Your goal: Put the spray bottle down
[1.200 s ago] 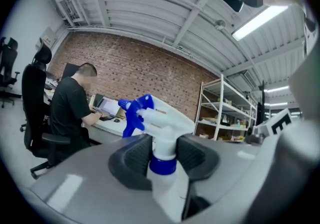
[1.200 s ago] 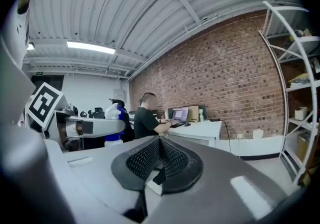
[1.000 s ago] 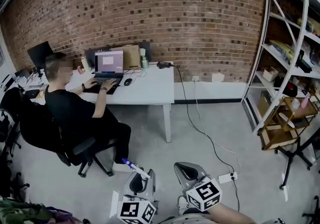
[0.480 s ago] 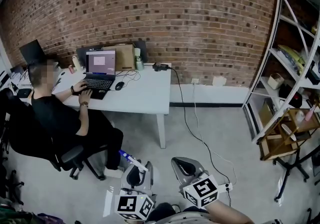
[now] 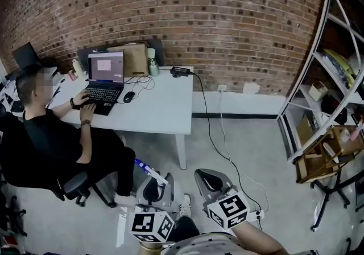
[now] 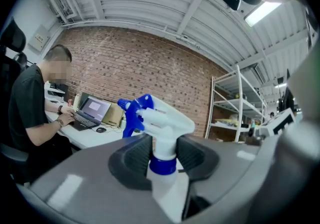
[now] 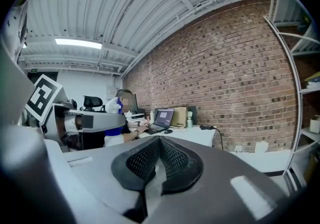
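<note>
The spray bottle is white with a blue trigger head and a blue collar. My left gripper is shut on its neck, and the bottle stands upright between the dark pads. In the head view the bottle's blue nozzle sticks out to the left above my left gripper, low in the middle of the picture. My right gripper is beside it on the right. In the right gripper view its pads meet with nothing between them. Both grippers hang over the grey floor, short of the white table.
A person sits on an office chair at the table's left, typing on a laptop. A cardboard box and a small bottle stand at the table's back. Cables run over the floor. A metal shelf stands on the right.
Both grippers have travelled forward together toward the white table, which now lies nearer and further left in the head view. The bottle stays in the left gripper's hold.
</note>
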A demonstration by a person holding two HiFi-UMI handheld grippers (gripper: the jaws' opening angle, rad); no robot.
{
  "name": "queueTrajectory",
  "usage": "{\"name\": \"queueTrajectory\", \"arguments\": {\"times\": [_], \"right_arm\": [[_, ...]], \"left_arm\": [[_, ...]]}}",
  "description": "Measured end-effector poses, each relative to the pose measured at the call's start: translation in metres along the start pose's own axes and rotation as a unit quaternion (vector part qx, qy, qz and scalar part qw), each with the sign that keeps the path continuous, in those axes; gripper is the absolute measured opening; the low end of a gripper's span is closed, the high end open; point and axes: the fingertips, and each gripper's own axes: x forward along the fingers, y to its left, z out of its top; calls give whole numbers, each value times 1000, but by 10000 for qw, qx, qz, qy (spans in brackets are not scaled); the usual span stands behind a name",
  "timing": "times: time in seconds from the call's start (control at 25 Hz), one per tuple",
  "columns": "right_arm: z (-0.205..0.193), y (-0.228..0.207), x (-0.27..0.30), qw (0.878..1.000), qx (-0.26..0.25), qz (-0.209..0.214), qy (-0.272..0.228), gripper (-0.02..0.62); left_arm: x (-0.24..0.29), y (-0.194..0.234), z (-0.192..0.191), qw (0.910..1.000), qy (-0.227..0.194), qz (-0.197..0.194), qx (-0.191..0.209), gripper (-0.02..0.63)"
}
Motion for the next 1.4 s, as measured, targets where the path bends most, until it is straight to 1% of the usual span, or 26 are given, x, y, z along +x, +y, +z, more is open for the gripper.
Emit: {"name": "queueTrajectory", "arguments": {"times": [0.2, 0.44, 0.64, 0.8, 0.92, 1.04, 1.2, 1.4], "right_arm": [[16, -38, 58, 9999, -78, -100, -17, -2], [37, -82, 140, 9998, -105, -173, -58, -2], [58, -125, 210, 9994, -137, -294, -87, -2], [78, -161, 264, 9986, -133, -470, -177, -2], [86, -183, 296, 9979, -105, -607, -185, -2], [84, -197, 320, 9975, -8, -688, -145, -2], [73, -209, 340, 9967, 127, -802, -62, -2], [54, -216, 351, 9962, 205, -835, 126, -2]], "left_arm": [[68, 25, 8, 9999, 20, -111, 25, 135], [155, 62, 23, 9996, 48, -255, 94, 135], [229, 91, 42, 9993, 4, -359, 91, 135], [288, 111, 58, 9987, -102, -436, 231, 135], [327, 121, 63, 9978, -146, -551, 343, 135], [364, 132, 61, 9973, -180, -570, 433, 135], [404, 146, 52, 9972, -195, -552, 458, 135], [429, 159, 40, 9977, -174, -516, 403, 135]]}}
